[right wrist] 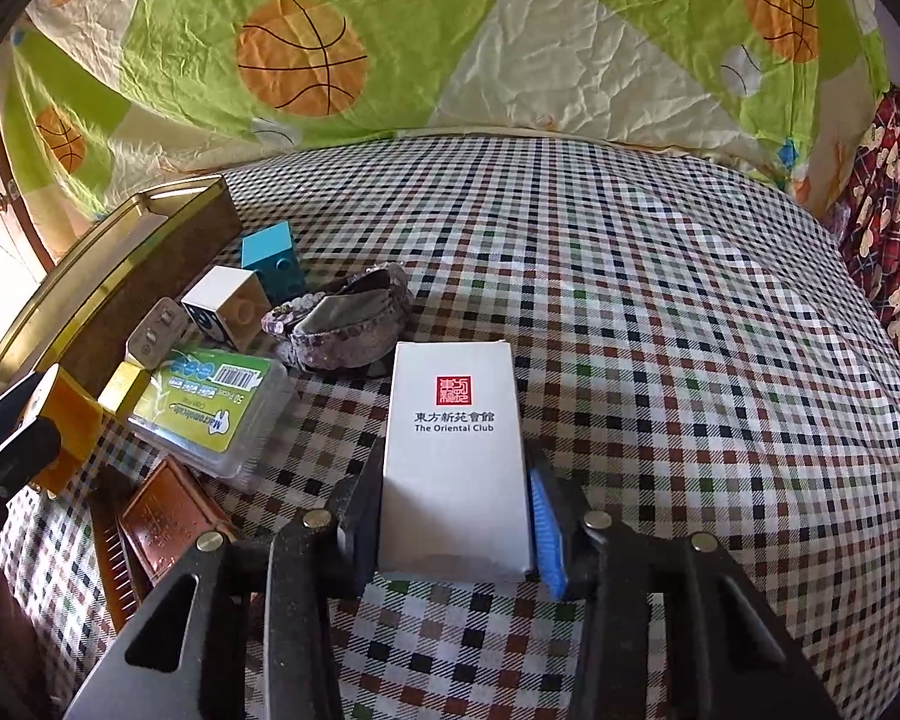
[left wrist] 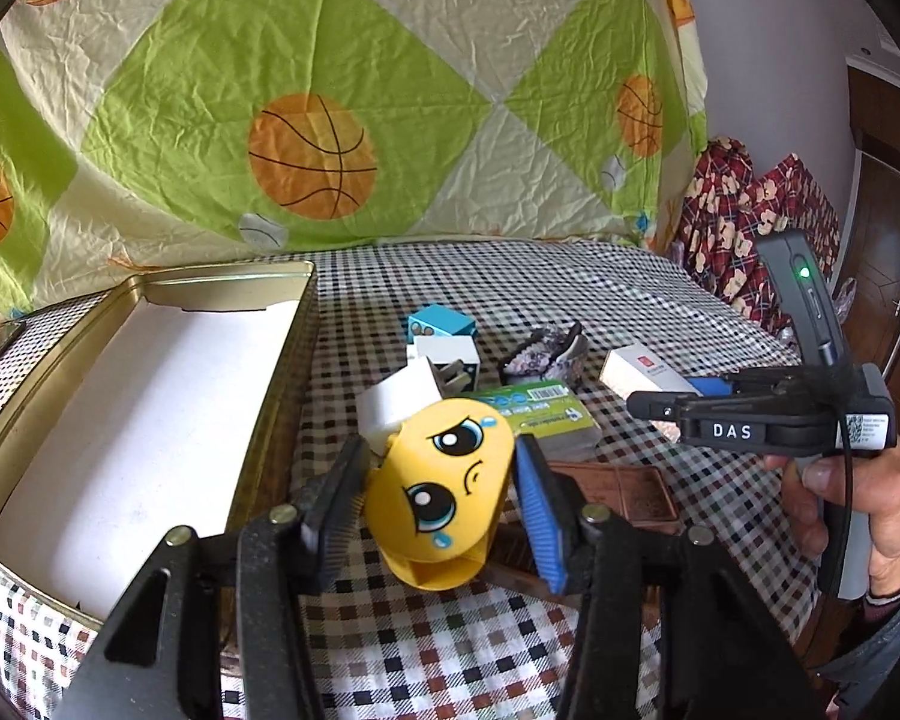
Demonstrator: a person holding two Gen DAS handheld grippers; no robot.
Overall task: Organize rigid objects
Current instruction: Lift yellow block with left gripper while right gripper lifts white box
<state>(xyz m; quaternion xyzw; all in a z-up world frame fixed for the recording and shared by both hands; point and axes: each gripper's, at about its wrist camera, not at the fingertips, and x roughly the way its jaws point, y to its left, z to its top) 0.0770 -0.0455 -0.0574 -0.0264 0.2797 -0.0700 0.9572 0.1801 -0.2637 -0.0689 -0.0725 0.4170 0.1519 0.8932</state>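
A yellow plastic toy with a crying cartoon face point(left wrist: 444, 492) is clamped between the pads of my left gripper point(left wrist: 441, 462), just right of an open gold tin with a white lining point(left wrist: 222, 276). Seen from the right wrist, this toy point(right wrist: 66, 420) and the left gripper point(right wrist: 6, 438) sit at the left edge, beside the tin point(right wrist: 150, 240). My right gripper point(right wrist: 456, 480) is shut on a white "The Oriental Club" box point(right wrist: 456, 456), its pads pressing both long sides. From the left wrist view, the right gripper point(left wrist: 672, 396) holds that box point(left wrist: 642, 375) over the checked cloth.
On the checked tablecloth point(right wrist: 630, 330) lie a blue cube point(right wrist: 270, 258), a white cube point(right wrist: 228, 312), a white plug adapter point(right wrist: 156, 330), a clear case with a green label point(right wrist: 216, 402), a sequinned band point(right wrist: 342, 324) and a brown case point(right wrist: 168, 516). A person's hand point(left wrist: 840, 510) grips the right tool.
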